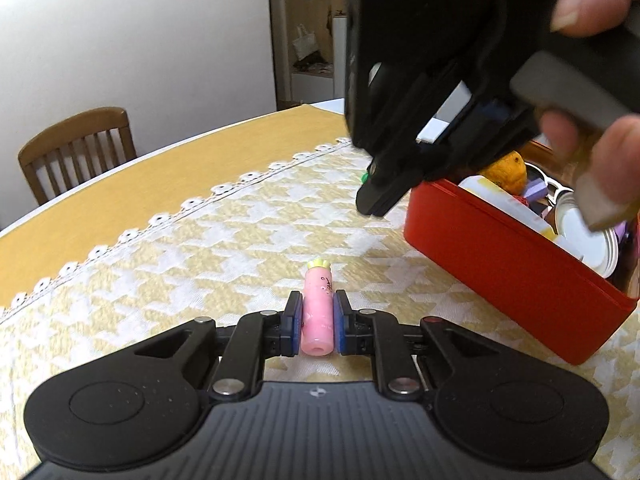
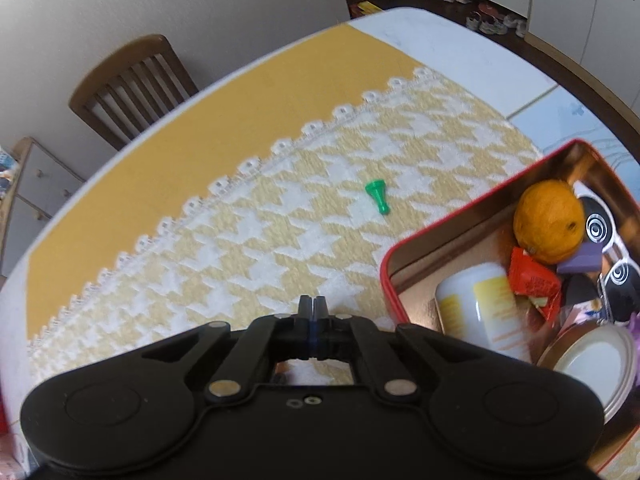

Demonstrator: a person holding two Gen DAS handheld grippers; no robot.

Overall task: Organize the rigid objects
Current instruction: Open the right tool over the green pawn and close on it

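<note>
Through the left wrist camera we see our left hand-held gripper (image 1: 317, 328) closed on a small pink tube (image 1: 317, 314) with a yellow cap, held above the checked cloth (image 1: 200, 248) on the desk, just left of the red tin (image 1: 508, 268), while our right hand-held gripper (image 1: 370, 202) hangs over the tin's near left corner, gripped by a hand (image 1: 592, 92). Through the right wrist camera we see the right hand-held gripper (image 2: 313, 305) with its jaws pressed together on nothing, left of the red tin (image 2: 460, 220), which holds an orange (image 2: 548, 220), a white bottle (image 2: 476, 300) and other items. A green pawn (image 2: 377, 196) lies on the cloth beyond the tin's left wall.
</note>
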